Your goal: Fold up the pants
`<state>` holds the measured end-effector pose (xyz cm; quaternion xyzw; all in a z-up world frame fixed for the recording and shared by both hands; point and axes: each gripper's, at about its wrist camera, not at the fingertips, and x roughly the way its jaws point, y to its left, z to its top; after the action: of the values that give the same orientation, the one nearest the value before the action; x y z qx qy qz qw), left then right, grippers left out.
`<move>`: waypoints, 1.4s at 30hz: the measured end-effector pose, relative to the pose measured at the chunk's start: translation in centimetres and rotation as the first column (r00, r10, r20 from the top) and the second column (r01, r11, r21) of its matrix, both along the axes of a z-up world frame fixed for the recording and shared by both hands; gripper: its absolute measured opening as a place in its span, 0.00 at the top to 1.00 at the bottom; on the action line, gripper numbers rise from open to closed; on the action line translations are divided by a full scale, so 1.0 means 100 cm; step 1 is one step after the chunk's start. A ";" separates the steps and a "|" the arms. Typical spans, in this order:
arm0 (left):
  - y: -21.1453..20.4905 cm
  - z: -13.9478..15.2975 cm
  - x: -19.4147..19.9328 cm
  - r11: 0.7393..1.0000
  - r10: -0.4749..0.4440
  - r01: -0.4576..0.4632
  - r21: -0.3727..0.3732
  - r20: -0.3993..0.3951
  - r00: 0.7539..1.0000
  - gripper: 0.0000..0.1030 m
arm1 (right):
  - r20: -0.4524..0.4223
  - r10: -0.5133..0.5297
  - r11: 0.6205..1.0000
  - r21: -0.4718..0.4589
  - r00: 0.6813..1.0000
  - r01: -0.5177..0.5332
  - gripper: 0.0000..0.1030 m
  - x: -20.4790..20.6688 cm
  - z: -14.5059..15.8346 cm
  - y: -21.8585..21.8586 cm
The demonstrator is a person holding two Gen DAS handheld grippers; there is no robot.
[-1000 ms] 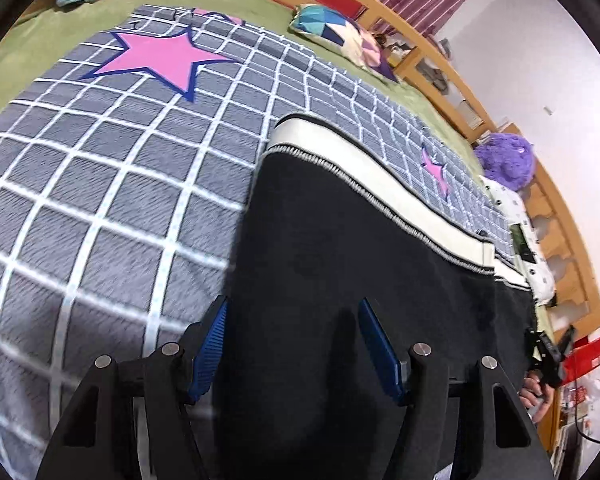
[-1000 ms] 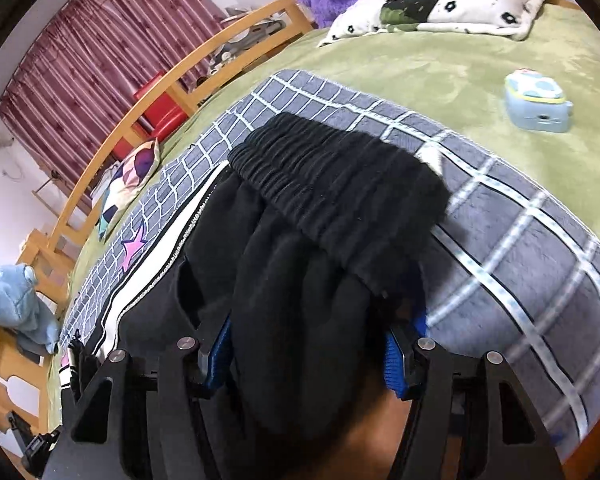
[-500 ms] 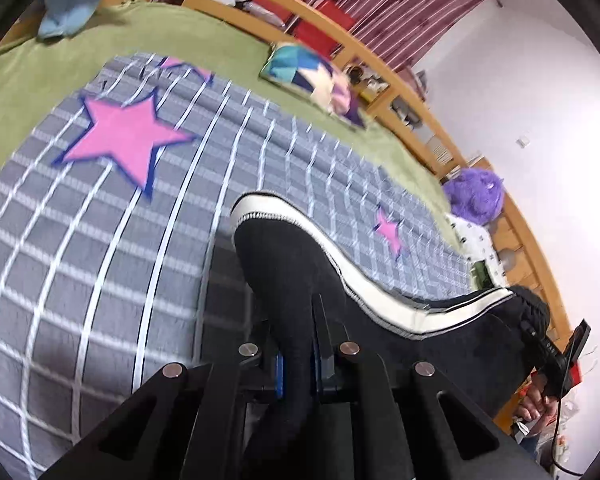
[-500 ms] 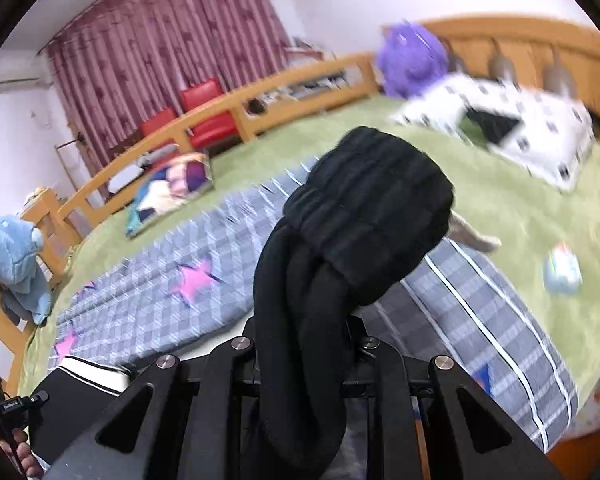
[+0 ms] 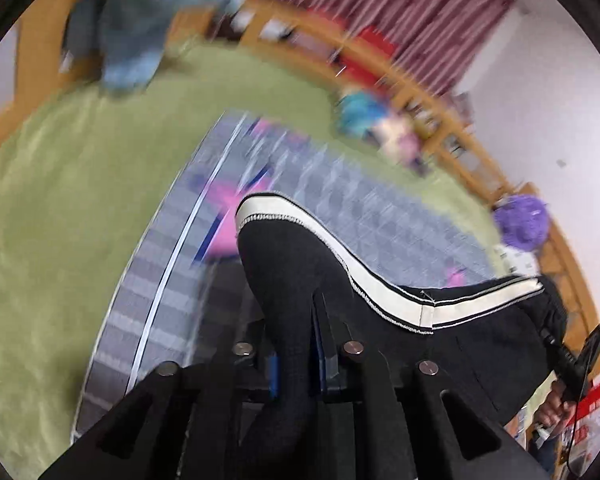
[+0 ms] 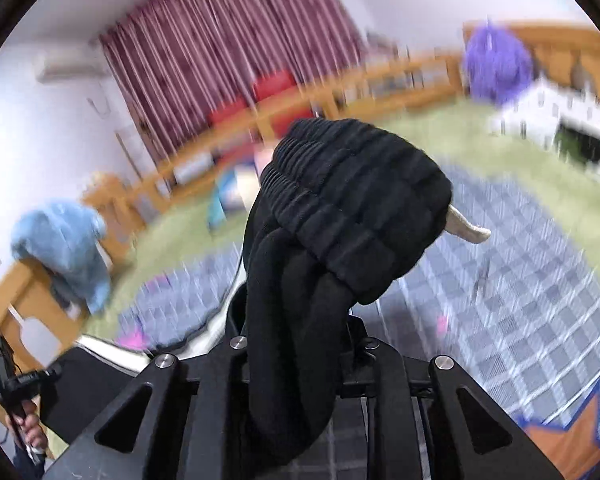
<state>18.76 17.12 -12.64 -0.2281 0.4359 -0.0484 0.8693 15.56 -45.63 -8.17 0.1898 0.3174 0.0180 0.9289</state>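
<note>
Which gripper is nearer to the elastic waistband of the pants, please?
Right. The right gripper is shut on the pants just below the bunched waistband. The left gripper clamps the opposite end, by the white-striped leg hem.

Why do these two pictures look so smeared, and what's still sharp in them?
Left wrist view: motion blur streaks the green bedspread and curtain, while the left gripper and clamped pants look crisp. Right wrist view: the same smear across the checked blanket; the right gripper and ribbed waistband are sharp. Fisheye bends both.
</note>
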 end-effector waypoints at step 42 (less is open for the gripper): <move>0.010 -0.057 -0.103 0.984 0.068 -0.073 0.164 0.035 0.997 0.23 | -0.213 0.417 0.896 -0.067 0.884 -0.439 0.87 0.101 -0.084 0.287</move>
<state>8.42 18.13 -18.34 -0.1700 0.4171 0.0153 0.8927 25.69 -16.88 -16.56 0.0628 0.4407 0.1861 0.8759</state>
